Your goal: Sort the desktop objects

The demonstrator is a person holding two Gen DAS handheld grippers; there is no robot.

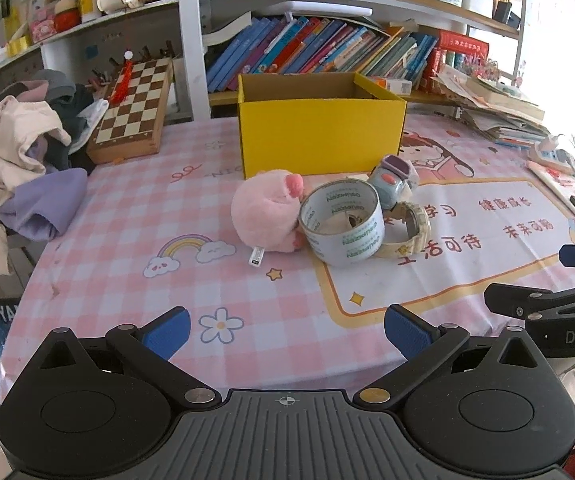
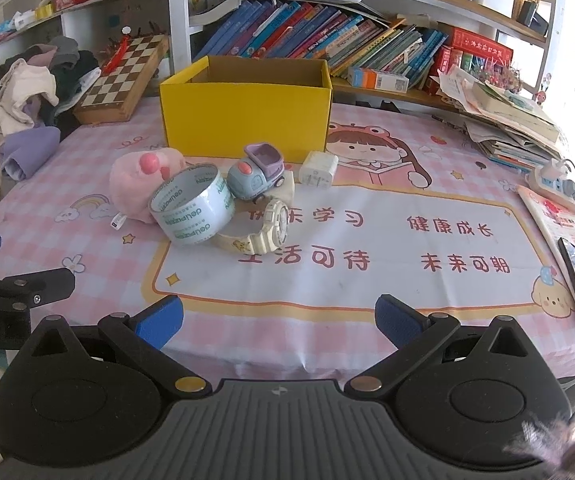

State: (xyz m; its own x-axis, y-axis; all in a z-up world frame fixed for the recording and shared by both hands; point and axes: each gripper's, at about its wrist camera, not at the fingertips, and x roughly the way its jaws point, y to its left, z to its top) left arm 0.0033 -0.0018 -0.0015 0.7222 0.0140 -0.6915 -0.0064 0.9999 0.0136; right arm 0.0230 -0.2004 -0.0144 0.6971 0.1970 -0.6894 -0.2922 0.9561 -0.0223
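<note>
Tape roll (image 1: 341, 224) lies well beyond the open left tool (image 1: 287, 330).

The desk (image 2: 367, 320) wears a pink checked cloth printed with rainbows, flowers and a cartoon girl. Behind its far edge stand white shelves (image 2: 177, 20) — a leaning row of books (image 2: 307, 40) below, jars and trinkets above. A chessboard (image 1: 133, 108) leans at the far left corner beside heaped clothes (image 1: 19, 160). Strong daylight floods in from the right, over stacked papers (image 2: 507, 120).
</note>
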